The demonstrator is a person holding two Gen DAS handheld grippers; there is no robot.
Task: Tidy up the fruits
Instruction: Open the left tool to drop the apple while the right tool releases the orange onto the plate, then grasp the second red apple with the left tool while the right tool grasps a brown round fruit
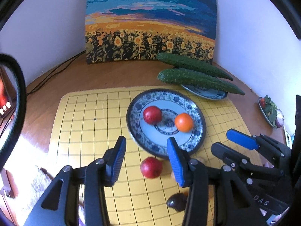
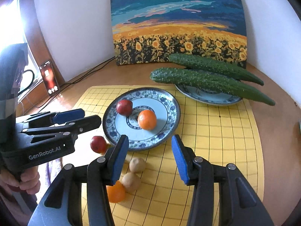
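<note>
Left gripper (image 1: pixel 145 157): jaws wide apart and holding nothing, hovering over the near part of the yellow grid-lined board (image 1: pixel 80 131), aimed between the plate and the loose red fruit.
Right gripper (image 2: pixel 150 157): jaws also spread wide and holding nothing, just short of the near rim of the blue-and-white patterned plate (image 2: pixel 169 105).
Fruit already plated: a small red round fruit (image 2: pixel 124 107) and a small orange citrus (image 2: pixel 147 119) sit near the plate's middle, close together.
Fruit still loose: a second red round fruit (image 1: pixel 151 167) lies on the board just off the plate's near rim; two small tan-brown round fruits (image 2: pixel 137 164) and another orange citrus (image 2: pixel 115 192) lie nearer the board's front edge; a dark, glossy round fruit (image 1: pixel 176 201) shows only in the left view.
Handling: all look light, firm and smooth-skinned, so likely to roll or squirt out; a grip across the widest part, with gentle closing, seems best.
Plate: it looks ceramic and breakable, with a raised rim to clear when lowering fruit in.
Open room: the board's left and right sides are bare; the plate's near half has space.
Crowding: the two grippers are near each other over the board's front.
Back of the board: two long green bumpy cucumbers (image 2: pixel 207 79) rest across a second patterned plate (image 2: pixel 207 96), in front of a sunflower-field painting (image 2: pixel 178 22).
</note>
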